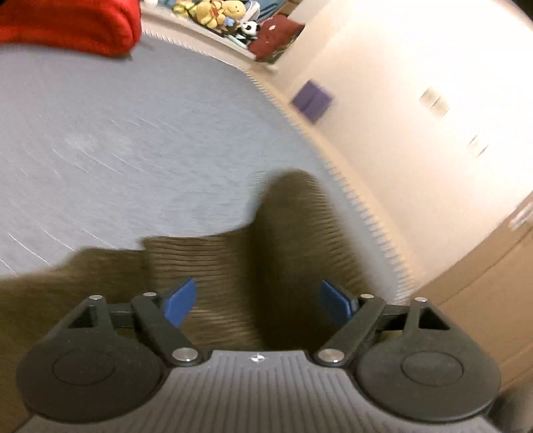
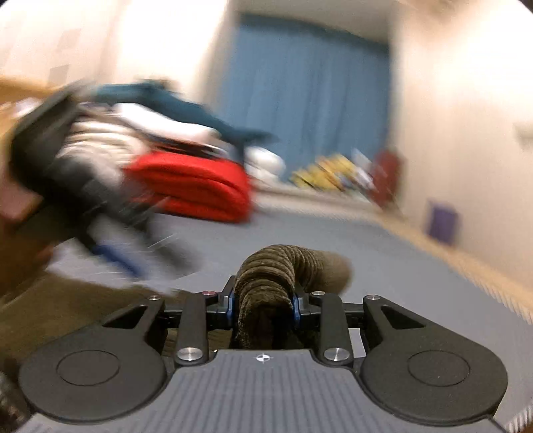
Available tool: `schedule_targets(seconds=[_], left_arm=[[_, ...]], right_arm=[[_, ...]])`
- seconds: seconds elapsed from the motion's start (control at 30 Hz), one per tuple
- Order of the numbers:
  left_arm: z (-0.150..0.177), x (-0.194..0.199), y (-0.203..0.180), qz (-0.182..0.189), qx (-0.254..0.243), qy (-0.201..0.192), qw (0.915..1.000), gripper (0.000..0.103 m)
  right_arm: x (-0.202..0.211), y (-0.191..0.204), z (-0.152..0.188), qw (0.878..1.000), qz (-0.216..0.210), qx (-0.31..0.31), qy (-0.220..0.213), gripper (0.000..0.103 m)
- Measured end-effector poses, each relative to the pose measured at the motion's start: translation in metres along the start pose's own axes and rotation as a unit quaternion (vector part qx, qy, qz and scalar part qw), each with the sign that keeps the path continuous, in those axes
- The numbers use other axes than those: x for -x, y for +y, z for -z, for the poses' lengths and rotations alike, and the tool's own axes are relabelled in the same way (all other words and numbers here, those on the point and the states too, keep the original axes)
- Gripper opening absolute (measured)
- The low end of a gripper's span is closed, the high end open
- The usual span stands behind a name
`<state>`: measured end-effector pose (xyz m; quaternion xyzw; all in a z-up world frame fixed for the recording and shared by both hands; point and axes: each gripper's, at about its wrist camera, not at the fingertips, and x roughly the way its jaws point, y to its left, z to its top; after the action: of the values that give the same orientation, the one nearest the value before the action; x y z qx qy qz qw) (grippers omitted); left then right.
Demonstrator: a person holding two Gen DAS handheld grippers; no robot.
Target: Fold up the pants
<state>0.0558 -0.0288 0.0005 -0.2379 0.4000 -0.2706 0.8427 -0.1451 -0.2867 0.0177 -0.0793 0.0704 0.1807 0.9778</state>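
Note:
Olive-brown corduroy pants [image 1: 233, 266] lie on a grey mat [image 1: 116, 133], filling the lower part of the left wrist view. My left gripper [image 1: 256, 303] is open, its blue pads [image 1: 180, 303] spread wide just above the fabric, holding nothing. My right gripper [image 2: 263, 306] is shut on a bunched fold of the pants [image 2: 276, 273], lifted above the mat [image 2: 366, 266]. The other gripper [image 2: 56, 160] shows blurred at the left of the right wrist view, over more brown fabric [image 2: 66, 306].
A folded red blanket [image 2: 196, 190] with a pile of clothes [image 2: 133, 113] lies at the mat's far side; it also shows in the left wrist view [image 1: 66, 23]. Stuffed toys [image 1: 216, 13] and a purple box [image 1: 311, 100] sit by the wall. A blue curtain [image 2: 309, 100] hangs behind.

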Motion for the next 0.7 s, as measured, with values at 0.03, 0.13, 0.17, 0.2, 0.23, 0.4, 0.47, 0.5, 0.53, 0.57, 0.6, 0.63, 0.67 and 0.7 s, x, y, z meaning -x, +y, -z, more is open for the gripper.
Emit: schedule_targets(seconds=[0.03, 0.13, 0.17, 0.2, 0.23, 0.4, 0.47, 0.5, 0.53, 0.57, 0.6, 0.63, 0.67, 0.7], left_arm=[[-0.002, 0.002, 0.004, 0.017, 0.013, 0.002, 0.9998, 0.09], [-0.003, 0.002, 0.014, 0.019, 0.016, 0.022, 0.9994, 0.09], [-0.002, 0.001, 0.015, 0.008, 0.01, 0.029, 0.9995, 0.09], [0.001, 0.002, 0.018, -0.012, 0.004, 0.032, 0.9994, 0.08], [0.003, 0.002, 0.02, -0.04, -0.001, 0.033, 0.9987, 0.069], [0.011, 0.016, 0.04, -0.135, -0.037, 0.035, 0.9896, 0.021], [0.011, 0.03, 0.046, -0.14, -0.04, 0.022, 0.9891, 0.02], [0.009, 0.038, 0.052, -0.148, -0.039, 0.013, 0.9881, 0.02], [0.008, 0.05, 0.059, -0.155, -0.032, 0.005, 0.9875, 0.019], [0.006, 0.064, 0.07, -0.161, -0.02, -0.005, 0.9868, 0.019], [0.005, 0.079, 0.081, -0.168, -0.008, -0.014, 0.9856, 0.019], [0.005, 0.096, 0.091, -0.176, 0.001, -0.022, 0.9842, 0.019], [0.005, 0.112, 0.101, -0.183, 0.008, -0.029, 0.9826, 0.019], [0.006, 0.127, 0.111, -0.192, 0.018, -0.037, 0.9806, 0.019]], right_arm=[[0.002, 0.016, 0.0, 0.999, -0.018, 0.026, -0.009, 0.031], [0.008, 0.061, 0.002, 0.993, -0.067, 0.095, -0.031, 0.03], [0.009, 0.074, 0.003, 0.989, -0.08, 0.116, -0.036, 0.03], [0.01, 0.085, 0.004, 0.987, -0.089, 0.132, -0.036, 0.03], [0.008, 0.095, 0.005, 0.985, -0.098, 0.14, -0.032, 0.03], [-0.005, 0.113, 0.001, 0.982, -0.123, 0.144, -0.006, 0.034], [-0.001, 0.114, -0.004, 0.981, -0.148, 0.125, -0.016, 0.043], [0.002, 0.117, -0.008, 0.98, -0.163, 0.113, -0.023, 0.049], [0.005, 0.119, -0.012, 0.977, -0.185, 0.101, -0.032, 0.053], [0.011, 0.119, -0.015, 0.973, -0.21, 0.087, -0.045, 0.066], [0.018, 0.119, -0.018, 0.968, -0.23, 0.076, -0.062, 0.082], [0.025, 0.117, -0.021, 0.963, -0.25, 0.061, -0.084, 0.085], [0.032, 0.114, -0.024, 0.956, -0.27, 0.044, -0.101, 0.086], [0.037, 0.111, -0.027, 0.951, -0.285, 0.03, -0.114, 0.086]])
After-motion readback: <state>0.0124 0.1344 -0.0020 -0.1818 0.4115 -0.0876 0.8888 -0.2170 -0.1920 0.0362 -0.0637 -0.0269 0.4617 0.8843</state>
